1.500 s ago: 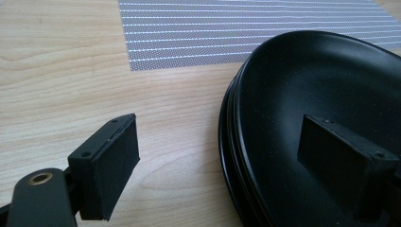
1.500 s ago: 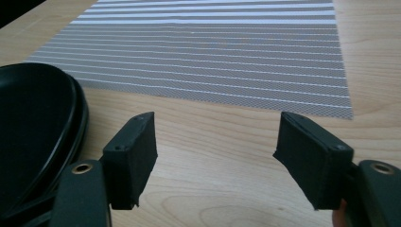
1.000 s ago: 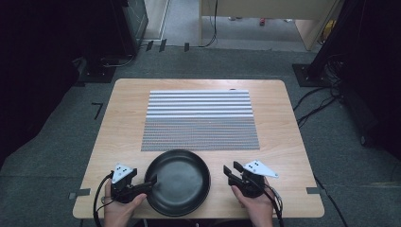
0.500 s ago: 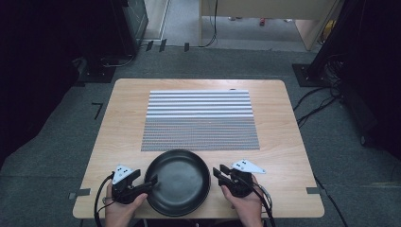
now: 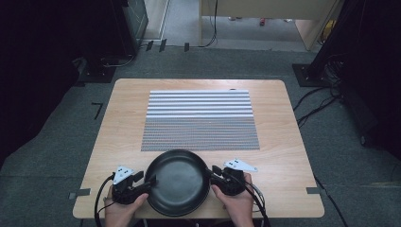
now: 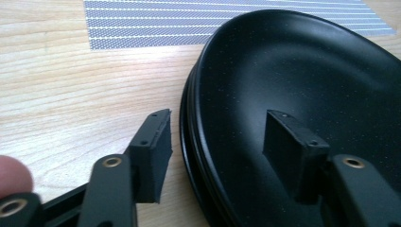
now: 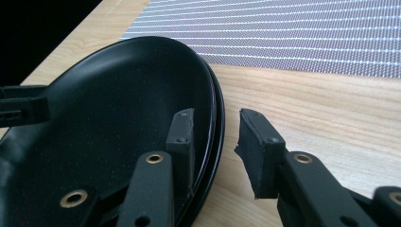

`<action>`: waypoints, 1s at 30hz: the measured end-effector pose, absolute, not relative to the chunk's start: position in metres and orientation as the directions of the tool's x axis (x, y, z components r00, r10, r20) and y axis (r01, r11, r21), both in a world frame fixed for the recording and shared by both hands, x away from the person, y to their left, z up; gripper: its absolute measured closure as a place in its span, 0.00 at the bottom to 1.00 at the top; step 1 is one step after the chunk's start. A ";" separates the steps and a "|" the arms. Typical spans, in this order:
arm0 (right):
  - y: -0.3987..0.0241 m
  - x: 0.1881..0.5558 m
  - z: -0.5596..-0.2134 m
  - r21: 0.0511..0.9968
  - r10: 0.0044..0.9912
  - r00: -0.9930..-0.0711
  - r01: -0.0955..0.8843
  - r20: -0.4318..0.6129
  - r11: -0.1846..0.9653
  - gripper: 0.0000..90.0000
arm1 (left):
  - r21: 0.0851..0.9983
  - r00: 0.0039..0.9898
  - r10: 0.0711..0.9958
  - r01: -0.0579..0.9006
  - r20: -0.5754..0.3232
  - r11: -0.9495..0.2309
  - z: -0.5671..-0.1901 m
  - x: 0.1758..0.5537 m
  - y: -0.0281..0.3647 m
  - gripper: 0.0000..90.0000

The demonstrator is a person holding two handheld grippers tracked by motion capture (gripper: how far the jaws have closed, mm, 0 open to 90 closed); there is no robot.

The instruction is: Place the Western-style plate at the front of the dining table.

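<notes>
Here I see one black pan (image 5: 177, 182) at the near edge of the desk (image 5: 279, 156), just in front of one striped mat (image 5: 199, 120). In the gripper views its rim looks double, so it may be two pans stacked; I cannot tell. My left hand-held gripper (image 5: 142, 182) is spread wide, one jaw inside the pan and one outside its left rim, not yet pressing. My right hand-held gripper (image 5: 213, 174) is also released and straddles the right rim the same way. There are two hands, one on each gripper. Both sides and the far part of the desk have free room.
</notes>
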State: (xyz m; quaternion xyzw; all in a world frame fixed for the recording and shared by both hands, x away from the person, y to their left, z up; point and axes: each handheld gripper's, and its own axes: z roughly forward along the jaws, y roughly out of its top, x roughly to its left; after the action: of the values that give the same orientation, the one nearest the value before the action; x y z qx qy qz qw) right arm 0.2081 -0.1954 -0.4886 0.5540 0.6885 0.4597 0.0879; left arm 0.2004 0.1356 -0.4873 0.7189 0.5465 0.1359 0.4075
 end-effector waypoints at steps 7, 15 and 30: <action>-0.199 0.206 -0.494 0.734 0.830 -0.365 0.675 0.423 -0.078 0.83 | 0.725 0.370 0.892 0.685 -0.260 -0.072 -0.490 0.201 0.140 0.62; -0.201 0.204 -0.496 0.686 0.787 -0.350 0.717 0.509 -0.125 0.94 | 0.718 0.371 0.880 0.694 -0.297 -0.050 -0.490 0.202 0.143 0.68; -0.205 0.202 -0.500 0.661 0.767 -0.305 0.723 0.565 -0.199 0.91 | 0.703 0.371 0.862 0.711 -0.346 -0.024 -0.493 0.204 0.148 0.67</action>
State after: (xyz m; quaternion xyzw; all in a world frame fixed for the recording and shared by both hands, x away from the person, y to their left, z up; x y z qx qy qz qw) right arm 0.2020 -0.2050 -0.5000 0.5889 0.6325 0.5027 0.0217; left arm 0.2036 0.1478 -0.4926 0.7100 0.5540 0.0886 0.4257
